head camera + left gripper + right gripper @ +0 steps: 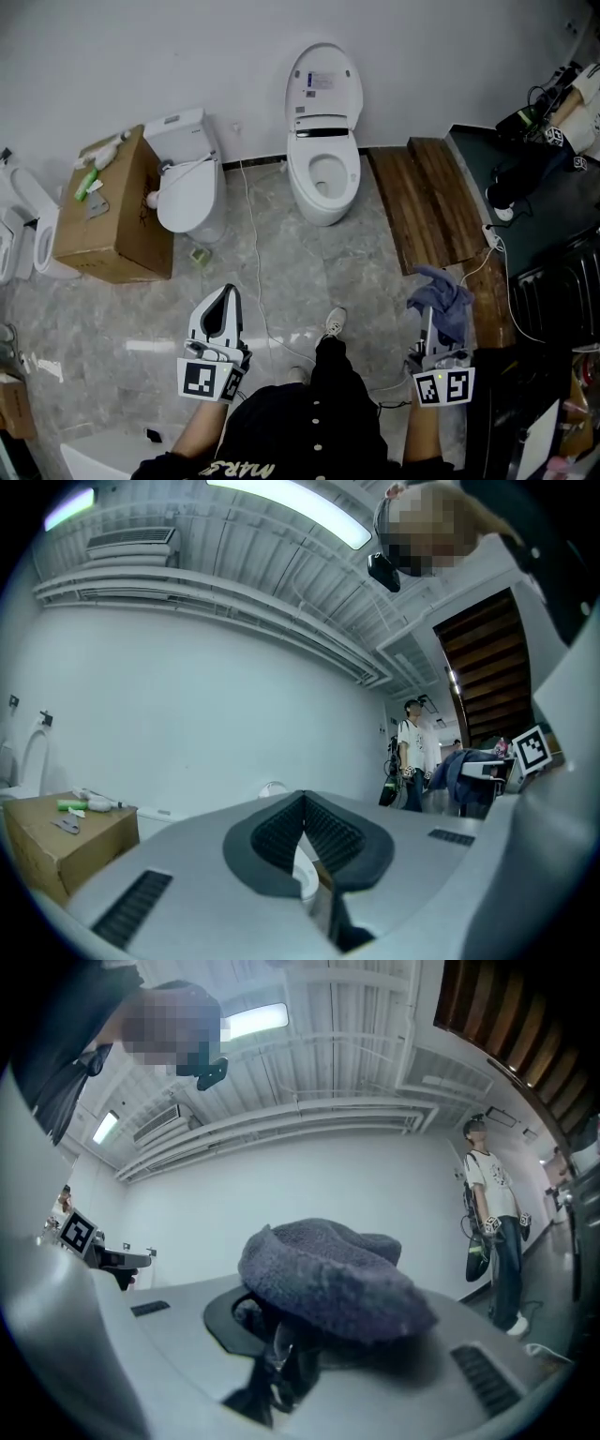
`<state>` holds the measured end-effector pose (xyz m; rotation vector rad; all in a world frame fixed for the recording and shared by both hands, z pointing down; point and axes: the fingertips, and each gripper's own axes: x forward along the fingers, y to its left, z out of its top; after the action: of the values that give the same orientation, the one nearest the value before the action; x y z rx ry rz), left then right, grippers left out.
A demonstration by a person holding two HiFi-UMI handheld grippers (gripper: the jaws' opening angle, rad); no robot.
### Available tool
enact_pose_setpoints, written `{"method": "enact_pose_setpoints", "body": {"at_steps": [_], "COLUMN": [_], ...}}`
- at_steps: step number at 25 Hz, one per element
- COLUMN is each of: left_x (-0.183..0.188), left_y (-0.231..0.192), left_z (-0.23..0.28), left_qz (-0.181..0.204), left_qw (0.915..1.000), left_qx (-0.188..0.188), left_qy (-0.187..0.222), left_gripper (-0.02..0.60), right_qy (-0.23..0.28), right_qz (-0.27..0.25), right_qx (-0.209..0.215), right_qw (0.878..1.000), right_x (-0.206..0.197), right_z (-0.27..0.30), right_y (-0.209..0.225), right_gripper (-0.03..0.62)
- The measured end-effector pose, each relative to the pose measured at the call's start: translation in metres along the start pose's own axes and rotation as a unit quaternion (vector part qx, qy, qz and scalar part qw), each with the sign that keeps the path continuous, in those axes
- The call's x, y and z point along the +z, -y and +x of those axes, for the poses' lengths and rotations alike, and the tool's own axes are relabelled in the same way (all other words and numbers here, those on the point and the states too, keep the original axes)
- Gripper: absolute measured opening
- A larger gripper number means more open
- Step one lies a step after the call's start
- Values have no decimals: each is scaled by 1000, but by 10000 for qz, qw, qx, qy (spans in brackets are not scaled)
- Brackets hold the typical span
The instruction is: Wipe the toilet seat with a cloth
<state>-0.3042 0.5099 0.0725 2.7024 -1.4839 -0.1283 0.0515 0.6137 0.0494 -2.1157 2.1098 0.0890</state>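
The white toilet [323, 178] stands against the far wall with its lid [324, 82] raised and the seat down around the bowl. Both grippers hang low over the floor, well short of it. My right gripper [434, 323] is shut on a blue-grey cloth [442, 294], which bunches up over the jaws. In the right gripper view the cloth [328, 1274] covers the fingertips. My left gripper [227, 294] is shut with nothing in it; its pads [328, 832] meet at the tip, and a sliver of the toilet [304, 879] shows below them.
A second toilet [188, 183] and a cardboard box [112, 211] stand at the left. Wooden planks [422, 202] lie right of the toilet, with a dark table [553, 202] beyond. A cable [255, 272] crosses the floor. A person [492, 1227] stands at the right.
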Motion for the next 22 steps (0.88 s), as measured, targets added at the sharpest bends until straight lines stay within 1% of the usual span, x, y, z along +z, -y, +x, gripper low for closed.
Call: {"method": "enact_pose_setpoints", "body": {"at_steps": [4, 7, 9, 13, 19, 22], "left_x": [-4, -3, 1, 21, 20, 22], "left_y": [-4, -6, -10, -12, -1, 3], "left_z": [37, 67, 86, 129, 180, 206], "left_qz": [33, 96, 117, -108, -114, -118], "left_qw": [9998, 9997, 9996, 9990, 9987, 9984], "left_qx": [171, 217, 247, 376, 473, 503], "left_qy": [-108, -77, -53, 210, 163, 225], "left_gripper": [11, 11, 11, 11, 11, 11], "right_qy": [7, 48, 69, 69, 104, 178], "right_qz": [-43, -130, -150, -147, -78, -73], "right_qx": [33, -13, 64, 203, 329, 382], "right_qw": [10000, 9999, 9998, 9997, 9994, 9991], "right_x": [-8, -7, -4, -2, -5, -3], "right_z": [40, 71, 94, 136, 183, 205], "right_y": [22, 41, 48, 66, 102, 120], "right_gripper": [97, 97, 97, 95, 97, 97]}}
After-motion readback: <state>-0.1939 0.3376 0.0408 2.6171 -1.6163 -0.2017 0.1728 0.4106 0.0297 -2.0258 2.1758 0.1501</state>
